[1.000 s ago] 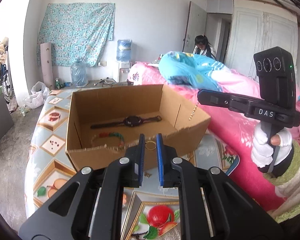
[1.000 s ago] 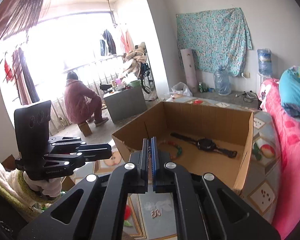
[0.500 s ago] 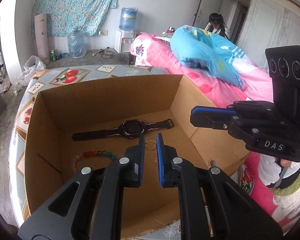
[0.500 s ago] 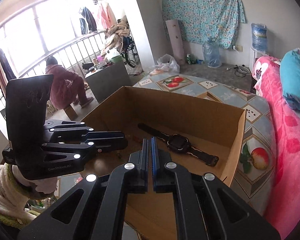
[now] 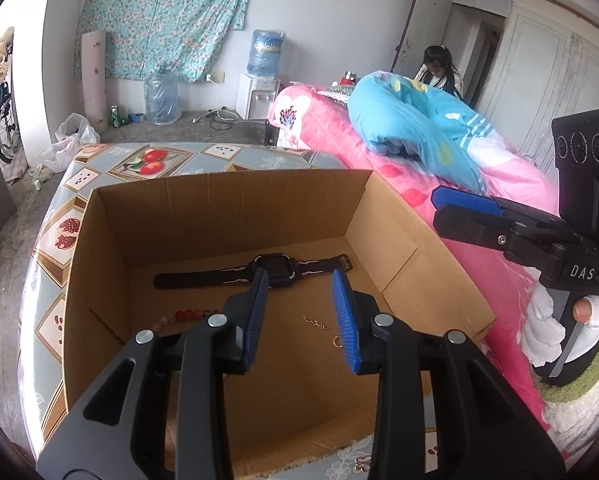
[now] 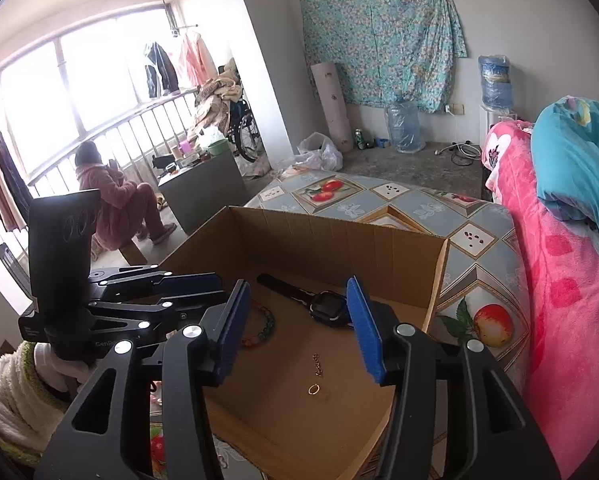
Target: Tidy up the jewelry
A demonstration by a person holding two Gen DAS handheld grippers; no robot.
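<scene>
Jewelry lies scattered on the floor of an open cardboard box [image 5: 399, 240] standing on a table covered with a fruit-patterned cloth [image 5: 147, 160], just beside a pink bed [image 5: 511, 280] with a rolled blue quilt [image 5: 415, 128]. Both handheld grippers hang over the box's near side, angled down into it. The left gripper [image 5: 299, 312] has its blue-padded jaws opening, nothing pinched between them; the right gripper [image 6: 299, 320] likewise has its jaws opening with bare cardboard showing in the gap. In the left wrist view the right gripper appears at the right edge, held by a hand in a white glove [image 5: 547, 332] over the bed-side wall of the box.

Largest of the pieces, a black wristwatch [image 5: 275, 270] lies stretched flat along the far part of the box floor. A beaded bracelet [image 6: 261, 326] of red, green and pale beads rests toward the window-side wall, partly hidden behind the left gripper's finger. Near the middle of the floor lies a short gold chain piece [image 5: 315, 322], and just beside it, nearer the grippers, a small gold ring [image 6: 313, 390]. Neither gripper touches either of them.
</scene>
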